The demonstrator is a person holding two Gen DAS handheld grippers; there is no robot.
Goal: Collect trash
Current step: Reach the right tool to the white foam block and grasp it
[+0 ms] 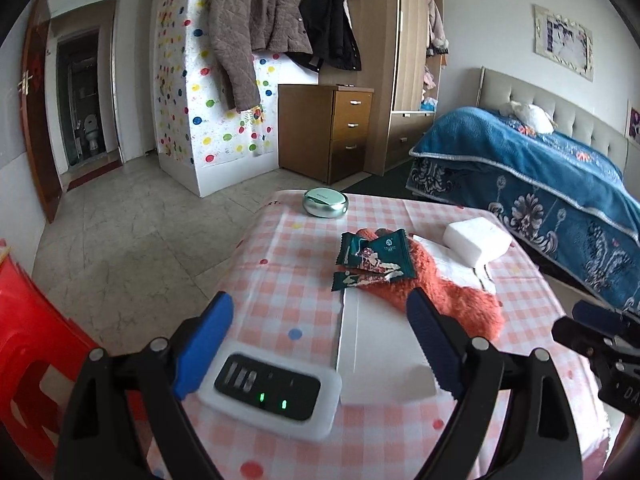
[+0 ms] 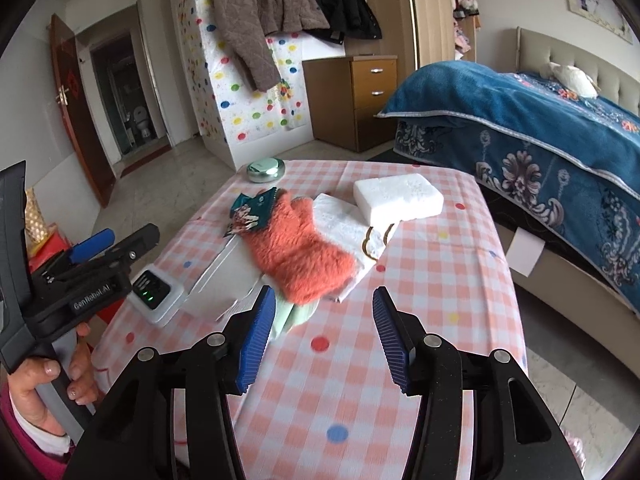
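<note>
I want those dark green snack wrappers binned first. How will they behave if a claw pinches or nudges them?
The green wrappers look thin and creased, so probably floppy and very light. They lie partly on the fuzzy orange glove, so a nudge may slide them or drag the glove. Their glossy film could slip between pads.

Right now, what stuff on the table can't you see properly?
- Pale green thing, right wrist view: mostly under the orange glove.
- White box, left wrist view: partly covered by the glove and the left tool's finger.
- Print on the snack wrappers: too small to read.
- Trash bin: in neither view.
</note>
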